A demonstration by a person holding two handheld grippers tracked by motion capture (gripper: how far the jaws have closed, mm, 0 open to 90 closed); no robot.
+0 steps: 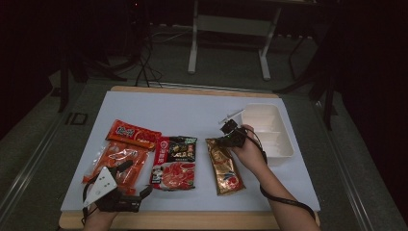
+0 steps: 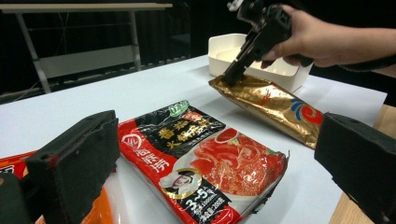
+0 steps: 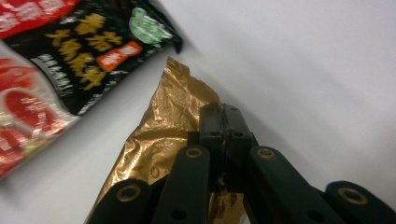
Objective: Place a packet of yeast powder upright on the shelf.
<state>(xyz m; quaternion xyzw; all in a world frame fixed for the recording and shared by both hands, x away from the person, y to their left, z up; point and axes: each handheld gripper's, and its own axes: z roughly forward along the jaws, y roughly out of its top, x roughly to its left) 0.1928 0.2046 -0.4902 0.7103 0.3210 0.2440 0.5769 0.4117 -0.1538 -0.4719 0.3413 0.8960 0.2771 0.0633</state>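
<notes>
**Gold Packet Pinched at Its Far Corner**

While clamped on the far end of the gold packet (image 1: 224,166), points steeply down from above: right gripper (image 1: 230,136), held in a hand (image 1: 250,151) near the white tray (image 1: 284,150). Seen in the right gripper view pressed flat together, pads meeting with crinkled gold foil (image 3: 159,135) caught between them at the packet's upper edge. Seen in the left gripper view as black jaws biting the top corner of that packet (image 2: 268,105), that end raised a little off the white table (image 1: 192,108) while the end with the red and blue mark lies lower, toward the person.

Lies lengthwise on the table, just left of the tray and just right of the red-and-black soup-base packet (image 1: 174,161), apart from both. Beside that one, farther left, two orange-red packets: one clear-fronted (image 1: 118,161), one above it with a bright red label (image 1: 132,134), the pair touching or overlapping.

Rests low at the near left corner of the table: left gripper (image 1: 139,180), grey plate on top, over the near end of the clear-fronted packet. Stands wide apart in its own view, black pads (image 2: 74,163) far from each other, nothing gripped between them, the soup-base packet (image 2: 205,163) lying flat ahead.
</notes>
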